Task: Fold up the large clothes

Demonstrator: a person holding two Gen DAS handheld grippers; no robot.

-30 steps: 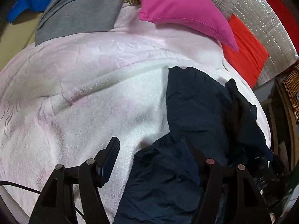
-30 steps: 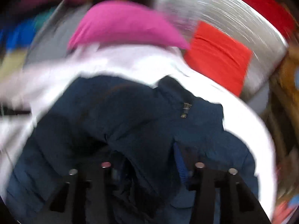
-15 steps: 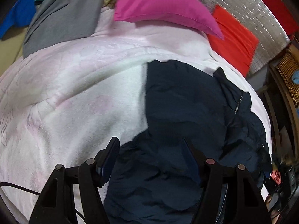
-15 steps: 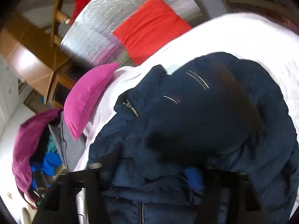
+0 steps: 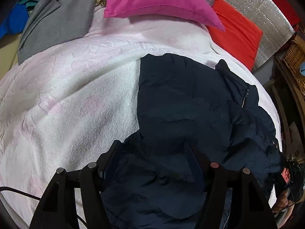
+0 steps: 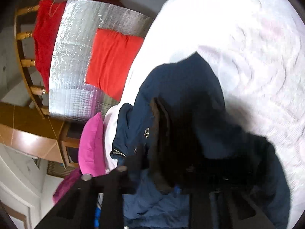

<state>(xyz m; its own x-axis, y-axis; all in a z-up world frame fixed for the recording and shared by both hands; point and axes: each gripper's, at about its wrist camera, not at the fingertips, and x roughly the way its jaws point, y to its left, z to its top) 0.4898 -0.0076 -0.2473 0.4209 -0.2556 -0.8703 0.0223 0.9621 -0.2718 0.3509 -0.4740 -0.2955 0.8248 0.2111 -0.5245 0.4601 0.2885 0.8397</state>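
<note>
**Jacket drawn further onto the bed, right camera rolled sideways**

Since a second ago, more of the dark navy padded jacket [image 5: 190, 110] has been brought into the left view, and the right view has been rolled onto its side. The jacket is spread in a rumpled heap on the white-pink fleece blanket of the bed [image 5: 66, 87], so that it can be flattened for folding. The left gripper [image 5: 152, 152] is held with jaws spread wide, fabric lying between them ungripped. The right gripper [image 6: 171, 173] is blurred; whether cloth is pinched cannot be told.

Home bedroom, bed under a white blanket [image 5: 80, 87], pink pillow [image 5: 160, 0], wooden furniture [image 6: 28, 126], piled clothes [image 5: 57, 19]
</note>
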